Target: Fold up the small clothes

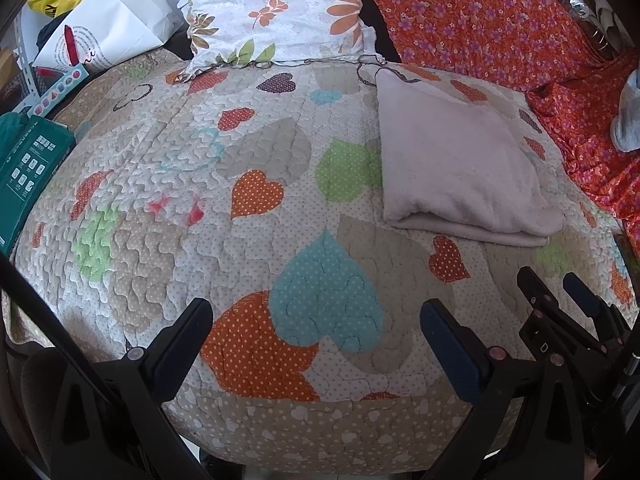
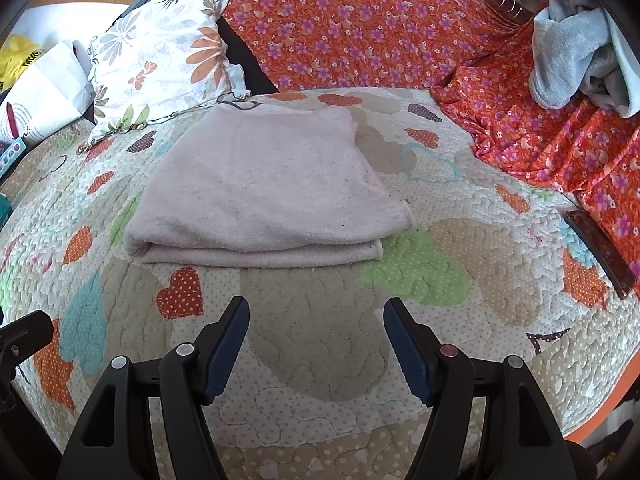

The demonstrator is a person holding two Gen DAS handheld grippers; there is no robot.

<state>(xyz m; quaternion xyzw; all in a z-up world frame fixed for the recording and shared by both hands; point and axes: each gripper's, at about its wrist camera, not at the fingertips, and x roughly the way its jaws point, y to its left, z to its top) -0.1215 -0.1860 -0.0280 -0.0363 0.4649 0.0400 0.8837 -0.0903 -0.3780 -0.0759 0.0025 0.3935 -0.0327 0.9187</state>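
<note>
A pale pink cloth (image 2: 260,192) lies folded into a flat rectangle on the heart-patterned quilt (image 2: 320,340); it also shows in the left wrist view (image 1: 460,168) at the right. My right gripper (image 2: 316,312) is open and empty, hovering over the quilt just in front of the cloth's folded edge. My left gripper (image 1: 316,316) is open and empty over the quilt, left of and nearer than the cloth. The right gripper (image 1: 556,284) shows at the lower right of the left wrist view.
A floral pillow (image 1: 276,12) leans at the back. An orange flowered sheet (image 2: 380,24) covers the back and right. A heap of grey-blue cloth (image 2: 572,48) sits at far right. A dark phone (image 2: 600,252) lies on the quilt's right edge. Bags (image 1: 100,20) and a green box (image 1: 28,168) stand left.
</note>
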